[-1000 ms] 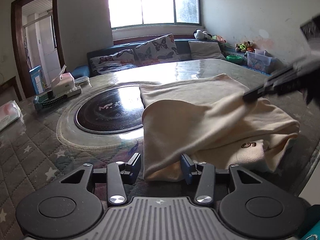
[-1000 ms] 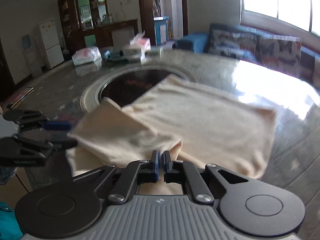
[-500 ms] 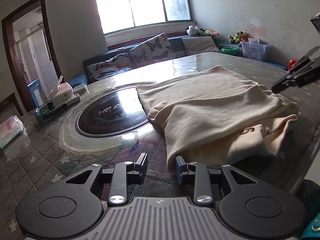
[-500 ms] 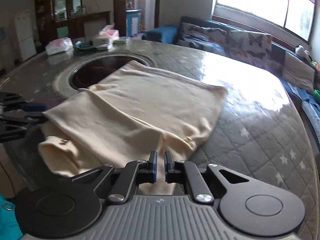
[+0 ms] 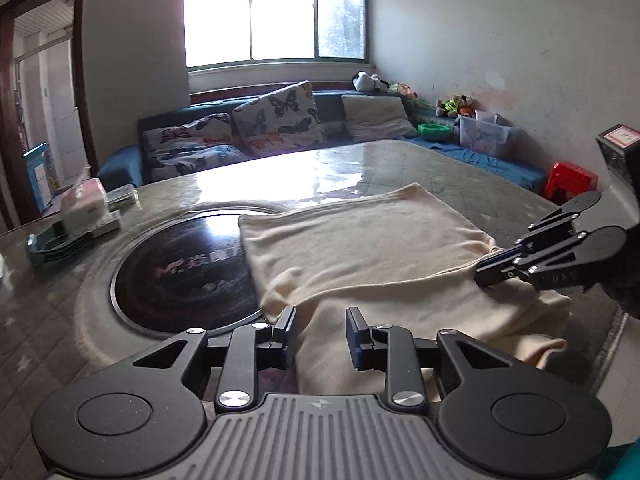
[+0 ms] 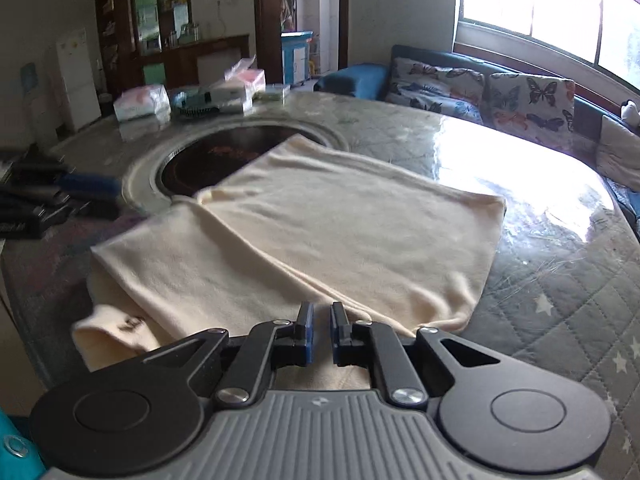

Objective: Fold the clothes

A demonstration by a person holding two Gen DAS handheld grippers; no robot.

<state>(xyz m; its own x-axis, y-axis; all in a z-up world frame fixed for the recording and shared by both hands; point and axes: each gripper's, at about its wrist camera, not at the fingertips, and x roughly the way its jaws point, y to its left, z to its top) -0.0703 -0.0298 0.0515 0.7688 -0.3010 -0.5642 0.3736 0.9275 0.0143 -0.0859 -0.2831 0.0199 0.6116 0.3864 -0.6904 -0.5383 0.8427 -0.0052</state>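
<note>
A cream garment (image 5: pixel 372 256) lies folded on the round table (image 5: pixel 400 160), partly over its dark centre disc (image 5: pixel 184 276). L gripper (image 5: pixel 320 334) sits at the near edge w/ jaws closing, cloth between them but not pinched. R gripper (image 6: pixel 321 330) hovers over the garment's near fold, jaws nearly shut, gripping nothing

One cream garment (image 5: pixel 360 256) at centre; two grippers, left (image 5: pixel 320 334) at six o'clock, right (image 5: pixel 486 276) at three; two butterfly cushions (image 5: pixel 280 120) at twelve.
</note>
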